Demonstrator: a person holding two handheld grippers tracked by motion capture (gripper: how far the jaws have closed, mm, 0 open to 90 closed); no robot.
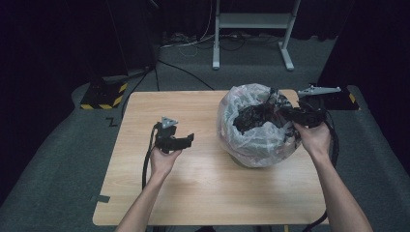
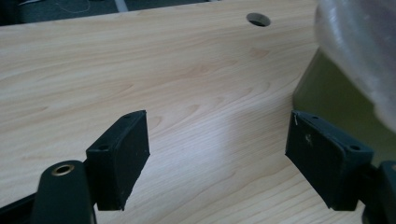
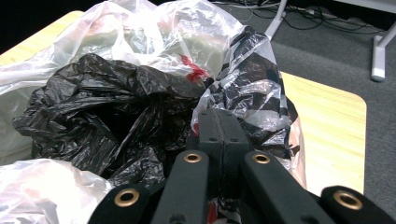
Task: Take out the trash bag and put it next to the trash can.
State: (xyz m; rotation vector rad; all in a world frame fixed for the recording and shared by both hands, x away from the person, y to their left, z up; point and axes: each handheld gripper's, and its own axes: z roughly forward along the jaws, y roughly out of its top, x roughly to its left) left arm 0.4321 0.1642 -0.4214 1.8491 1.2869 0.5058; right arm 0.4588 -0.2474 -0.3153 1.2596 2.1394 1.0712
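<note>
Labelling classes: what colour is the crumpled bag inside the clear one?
Black bag; clearest in right gripper view.

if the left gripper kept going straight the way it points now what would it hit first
Probably the bare wooden table: the open left gripper looks down along it. The clear plastic bag sits off to one side, likely out of its line, though depth is hard to judge.

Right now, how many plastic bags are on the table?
2 visible: a clear bag lining the bin, and a black bag bunched inside it. Others may be hidden underneath.
</note>
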